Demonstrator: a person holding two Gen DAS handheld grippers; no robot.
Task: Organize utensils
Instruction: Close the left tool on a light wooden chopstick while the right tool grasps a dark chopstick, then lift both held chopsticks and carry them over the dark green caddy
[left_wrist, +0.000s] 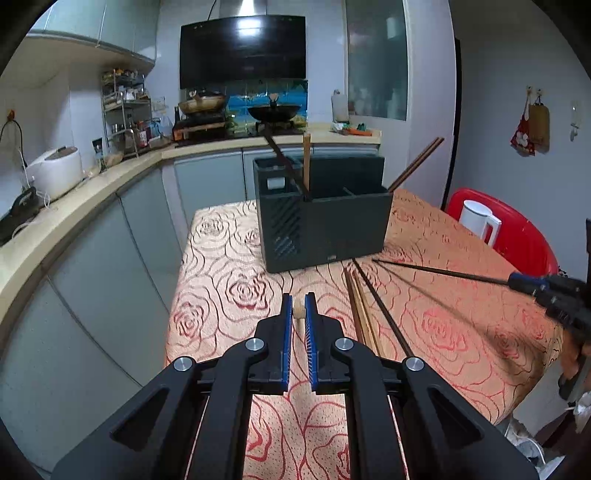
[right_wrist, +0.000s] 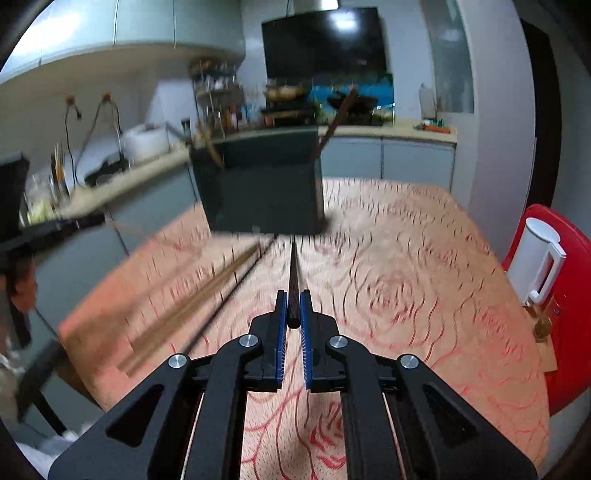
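Kitchen cabinets with smooth grey fronts and a pale stone-like counter (left_wrist: 92, 184) curve behind a table (left_wrist: 229, 266) draped in a woven peach cloth patterned with red and brown roses. On a glossy red plastic chair (left_wrist: 532, 236) beside the table sits a white kettle (left_wrist: 478, 218).

Toward the far end of the table stands a dark grey, boxy utensil holder (left_wrist: 325, 225) with a slatted side and several open compartments. A dark chopstick and a light wooden one lean out of its left compartments, and a brown pair angles out of its right corner.

Just in front of the holder, three loose chopsticks (left_wrist: 365, 310) lie on the cloth: two pale wooden ones side by side and a thin dark one next to them.

The right gripper (right_wrist: 293, 314), black with ribbed blue pads, pinches the butt end of a dark, slender chopstick (right_wrist: 293, 273) that points straight at the holder, raised over the cloth.

The left gripper (left_wrist: 298, 314) has its blue pads drawn close around the blunt end of a pale wooden chopstick (left_wrist: 299, 314).
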